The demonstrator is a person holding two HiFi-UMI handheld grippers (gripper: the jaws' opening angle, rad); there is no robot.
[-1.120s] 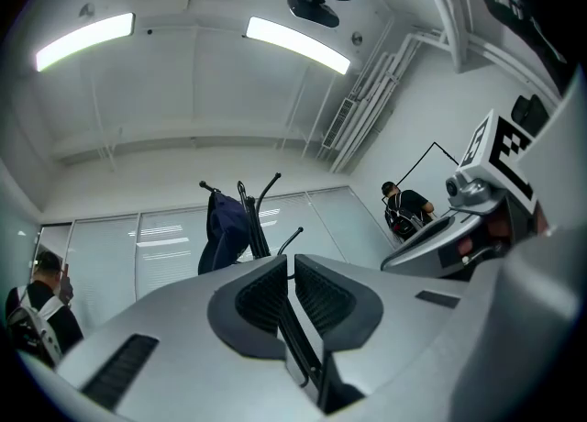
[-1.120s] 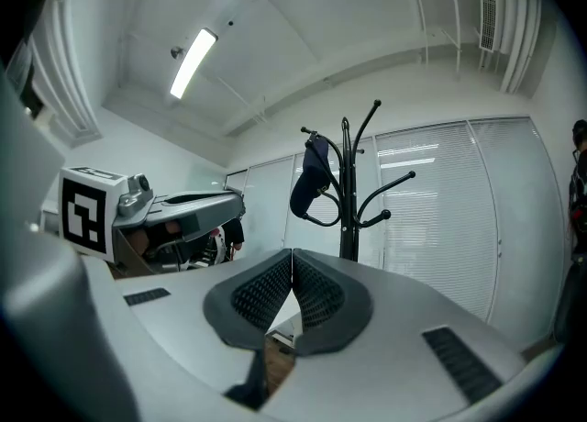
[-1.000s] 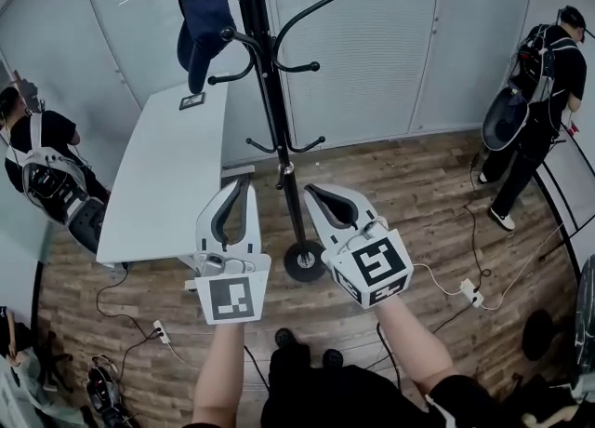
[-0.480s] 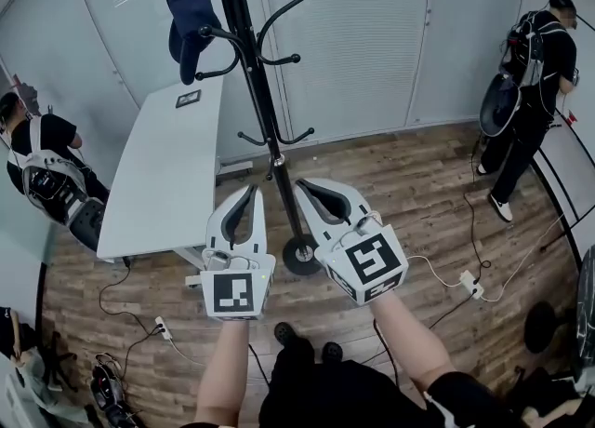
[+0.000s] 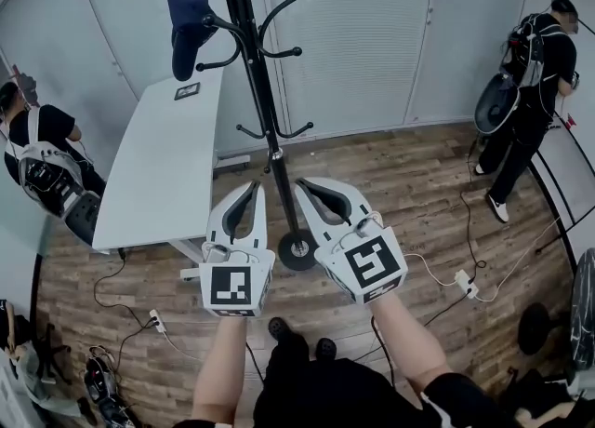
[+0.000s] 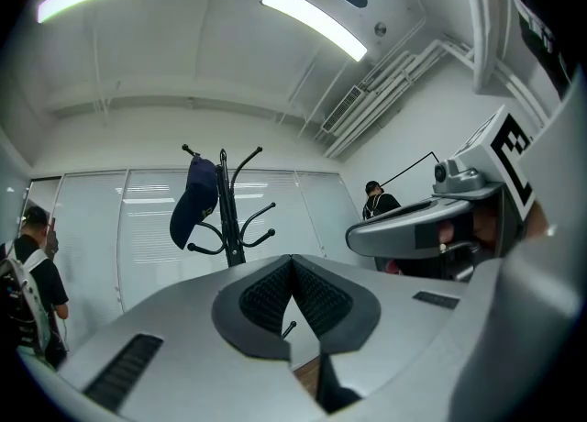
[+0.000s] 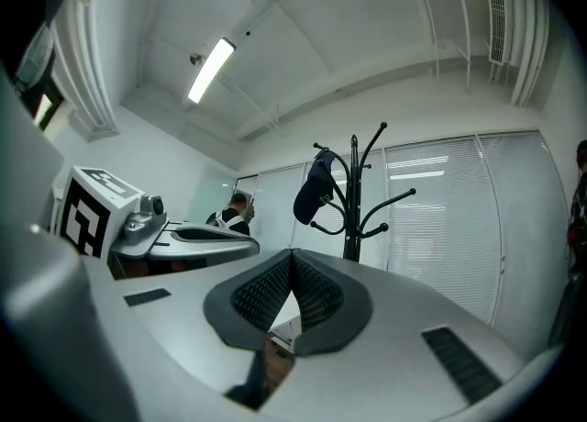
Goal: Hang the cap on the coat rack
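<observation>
A dark blue cap [image 5: 186, 9] hangs from an upper hook of the black coat rack [image 5: 260, 91]; it also shows in the left gripper view as the cap [image 6: 194, 202] on the rack [image 6: 231, 218], and in the right gripper view as the cap [image 7: 314, 193] on the rack [image 7: 352, 200]. My left gripper [image 5: 251, 189] is held low in front of the rack's base, shut with nothing between its jaws. Beside it, my right gripper [image 5: 302, 186] is also shut and empty. Both stand well below the cap and apart from it.
A long white table [image 5: 158, 166] stands left of the rack with a small dark item [image 5: 187, 91] on it. People with backpacks stand at the far left [image 5: 42, 170] and far right [image 5: 530, 91]. Cables and a power strip [image 5: 465, 284] lie on the wooden floor.
Both grippers drew back a little from the rack and sit slightly lower in the head view. The left jaws closed fully. The cap stays on its hook.
</observation>
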